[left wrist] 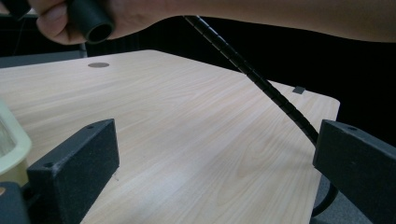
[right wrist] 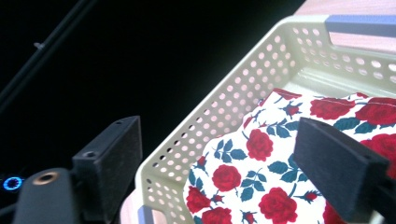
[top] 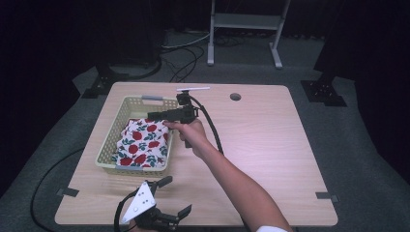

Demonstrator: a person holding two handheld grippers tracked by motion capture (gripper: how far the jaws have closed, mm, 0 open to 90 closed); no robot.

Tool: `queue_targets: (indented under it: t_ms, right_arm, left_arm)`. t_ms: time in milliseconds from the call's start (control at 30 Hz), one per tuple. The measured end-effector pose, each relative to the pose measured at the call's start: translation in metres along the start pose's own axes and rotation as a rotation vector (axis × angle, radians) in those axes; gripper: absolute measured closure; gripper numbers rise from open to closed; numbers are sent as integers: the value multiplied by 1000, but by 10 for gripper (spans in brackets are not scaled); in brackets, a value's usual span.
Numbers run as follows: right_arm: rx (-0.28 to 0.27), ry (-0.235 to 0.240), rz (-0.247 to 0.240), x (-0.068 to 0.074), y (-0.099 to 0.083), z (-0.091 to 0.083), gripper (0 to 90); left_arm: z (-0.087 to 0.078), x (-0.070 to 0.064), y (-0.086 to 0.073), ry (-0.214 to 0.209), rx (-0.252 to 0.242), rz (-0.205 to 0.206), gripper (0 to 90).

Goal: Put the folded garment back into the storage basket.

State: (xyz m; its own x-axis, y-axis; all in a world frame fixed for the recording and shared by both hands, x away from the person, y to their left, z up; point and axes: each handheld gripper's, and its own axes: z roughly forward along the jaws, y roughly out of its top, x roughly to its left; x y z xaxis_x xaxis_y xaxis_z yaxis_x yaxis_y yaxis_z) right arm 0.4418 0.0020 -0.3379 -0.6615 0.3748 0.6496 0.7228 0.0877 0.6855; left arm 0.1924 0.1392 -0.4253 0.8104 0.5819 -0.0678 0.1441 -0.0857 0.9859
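While our right arm stretches forward across the counter [top: 270, 140], the right hand [top: 191, 133] holds the right tongs [top: 157, 116] level over the near-right rim of the cream basket [top: 109, 150], jaws apart with nothing between them. We see the rose-print cloth [top: 142, 145] lying folded inside the basket, just below those jaws. Our left tongs [top: 174, 197] sit low at the counter's near edge, just in front of the basket, jaws spread wide and empty, pointing right across bare wood
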Motion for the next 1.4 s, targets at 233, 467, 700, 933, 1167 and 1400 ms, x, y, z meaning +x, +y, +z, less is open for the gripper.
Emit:
queue_targets:
  t_ms: [233,467,700,933,1167,1400]
  right_arm:
    - [-7,64,9,-1,-5,-18,48]
    - [-7,102,-3,-2,-9,-33,31]
    - [-13,98,-10,-5,-11,-46,32]
    - [-28,84,-10,-11,-18,-62,32]
    - [-43,62,-12,-13,-22,-79,32]
    - [-51,49,-14,-15,-26,-90,32]
  left_arm:
    - [2,-1,0,-2,5,3,0]
    - [1,0,0,-3,2,1,0]
    - [0,1,0,6,-3,-4,0]
    - [1,1,0,1,1,-5,0]
    - [1,1,0,1,6,-6,0]
    - [0,1,0,6,2,-6,0]
